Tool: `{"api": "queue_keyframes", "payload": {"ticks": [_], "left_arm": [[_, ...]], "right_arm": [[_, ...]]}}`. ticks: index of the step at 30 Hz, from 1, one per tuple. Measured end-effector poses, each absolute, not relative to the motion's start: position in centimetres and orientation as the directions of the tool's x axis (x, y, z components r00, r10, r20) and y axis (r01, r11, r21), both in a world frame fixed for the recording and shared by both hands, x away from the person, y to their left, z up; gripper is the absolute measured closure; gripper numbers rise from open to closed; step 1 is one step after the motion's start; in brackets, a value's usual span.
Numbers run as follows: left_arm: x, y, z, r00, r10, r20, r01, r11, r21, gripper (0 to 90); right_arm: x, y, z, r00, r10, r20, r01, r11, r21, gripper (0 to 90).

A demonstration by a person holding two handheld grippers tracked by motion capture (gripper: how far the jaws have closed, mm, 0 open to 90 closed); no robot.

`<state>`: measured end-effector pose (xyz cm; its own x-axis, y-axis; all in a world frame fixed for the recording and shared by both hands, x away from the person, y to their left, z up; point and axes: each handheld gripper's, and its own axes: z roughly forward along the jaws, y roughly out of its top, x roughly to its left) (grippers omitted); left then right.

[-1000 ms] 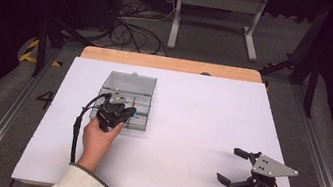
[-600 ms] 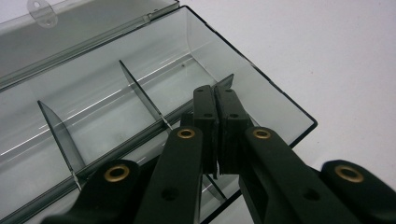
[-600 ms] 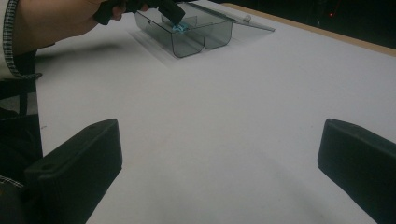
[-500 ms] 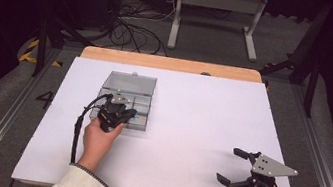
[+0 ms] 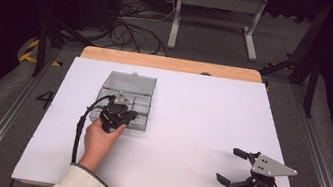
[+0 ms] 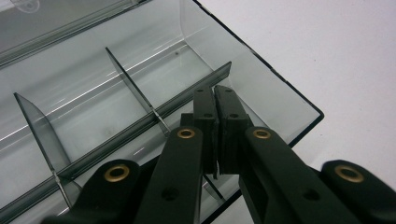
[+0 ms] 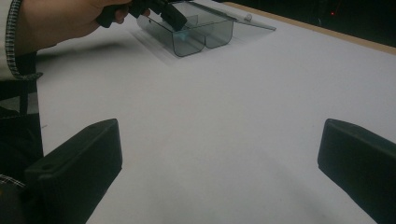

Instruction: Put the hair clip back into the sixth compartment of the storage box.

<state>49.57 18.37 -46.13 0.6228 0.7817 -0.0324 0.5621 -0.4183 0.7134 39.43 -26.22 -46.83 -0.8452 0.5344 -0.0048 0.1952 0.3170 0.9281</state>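
Observation:
A clear grey plastic compartment box (image 5: 142, 104) lies open on the left half of the white table, its lid (image 5: 129, 82) folded back. My left gripper (image 5: 121, 113) hovers over the box's near side, held by a hand in a checked cuff. In the left gripper view its jaws are pressed together, tips (image 6: 215, 99) at the long divider (image 6: 116, 140) above the box's corner compartment, and nothing shows between them. My right gripper (image 5: 235, 167) rests near the front right corner, its jaws spread wide over bare table (image 7: 217, 177). From there the box (image 7: 201, 32) and the left gripper (image 7: 163, 11) appear far off.
The white tabletop (image 5: 200, 124) has a wooden strip (image 5: 169, 63) along its far edge. Beyond it are a metal stand (image 5: 215, 15) and loose cables (image 5: 130, 22) on the floor. A black cable (image 5: 80, 130) trails from the left gripper along the hand.

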Motion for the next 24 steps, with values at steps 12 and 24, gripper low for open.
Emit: {"api": "queue_keyframes", "payload": {"ticks": [12,24], "left_arm": [[49.5,18.3,-46.1,0.622,0.783,-0.027,0.561,-0.421,0.713,82.3],[48.4,18.2,-44.8,0.635,0.772,-0.016,0.510,-0.404,0.759,68.9]], "right_arm": [[39.4,-26.2,-46.8,-0.847,0.532,-0.003,0.196,0.318,0.928,0.8],[39.4,-26.3,-46.8,-0.847,0.532,-0.006,0.193,0.318,0.928,0.8]]}}
